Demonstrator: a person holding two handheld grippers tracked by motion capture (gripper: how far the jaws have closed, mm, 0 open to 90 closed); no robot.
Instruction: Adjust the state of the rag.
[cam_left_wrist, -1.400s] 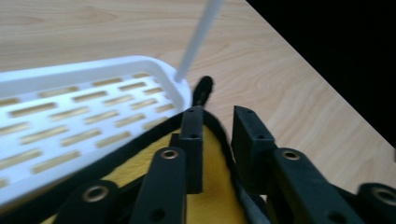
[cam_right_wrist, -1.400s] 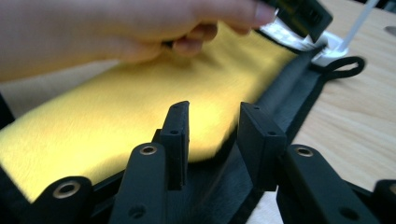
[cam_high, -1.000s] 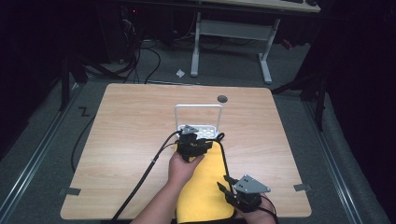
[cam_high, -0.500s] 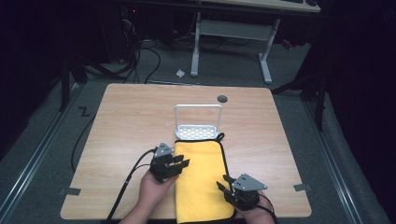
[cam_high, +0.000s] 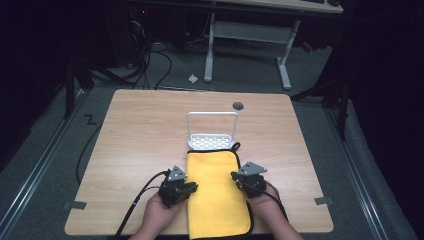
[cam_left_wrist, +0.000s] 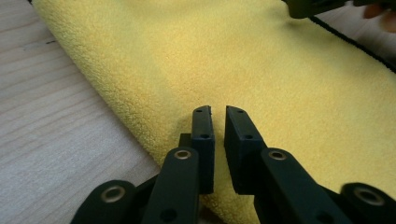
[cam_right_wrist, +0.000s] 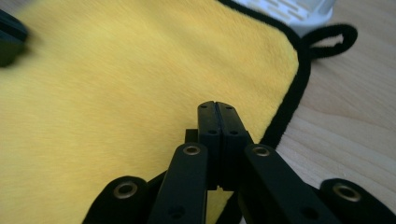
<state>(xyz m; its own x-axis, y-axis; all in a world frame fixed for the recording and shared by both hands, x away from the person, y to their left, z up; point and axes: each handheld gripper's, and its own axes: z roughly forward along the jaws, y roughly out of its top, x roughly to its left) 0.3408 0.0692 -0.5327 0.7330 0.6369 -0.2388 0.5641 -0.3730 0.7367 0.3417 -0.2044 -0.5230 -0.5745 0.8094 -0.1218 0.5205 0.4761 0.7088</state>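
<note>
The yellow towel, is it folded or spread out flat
Folded. The yellow towel lies as a narrow strip with a rounded fold, no black trim, on its left edge.

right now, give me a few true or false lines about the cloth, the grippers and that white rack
1. The yellow cloth lies flat between the two grippers. True.
2. The right gripper has its jaws wide open. False: they are pressed together.
3. The white rack stands at the cloth's far end. True.
4. The left gripper holds the rack. False: its jaws are slightly apart over the cloth's edge, holding nothing.
5. The cloth has a red border. False: it is black.
</note>
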